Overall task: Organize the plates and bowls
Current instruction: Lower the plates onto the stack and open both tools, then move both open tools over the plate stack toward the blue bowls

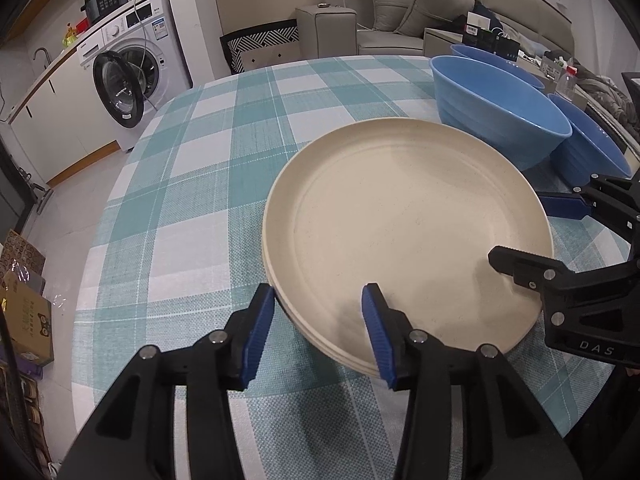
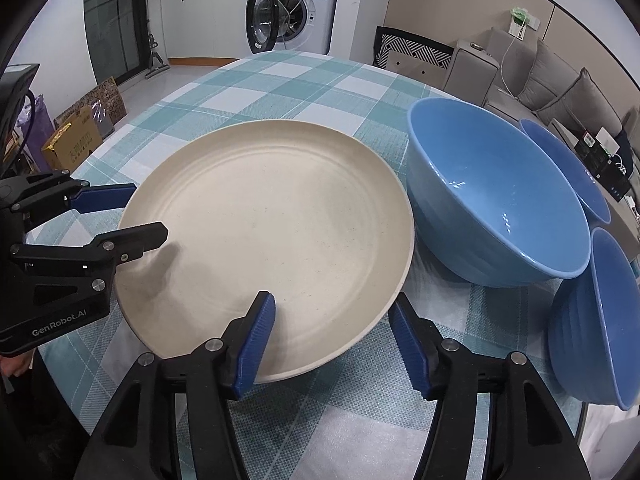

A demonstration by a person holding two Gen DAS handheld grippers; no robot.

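checked tablecloth (image 1: 192,184) bears cream plates (image 1: 408,232), both jaws spread astride.

Table (image 1: 208,184) w/ teal-white checked cloth; cream plates (image 1: 408,232) stacked on it, three blue bowls (image 2: 492,200) set just beside.

Checked teal tablecloth (image 1: 208,184), white washing machine (image 1: 136,76) with door open, grey sofa (image 1: 404,12), cardboard boxes (image 2: 80,136) on floor

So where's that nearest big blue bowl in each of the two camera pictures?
Left wrist view: big blue bowl sits upper right, just behind the cream plate.
Right wrist view: the bowl sits right of centre, beside the plate.
Shared landmark: the washing machine.
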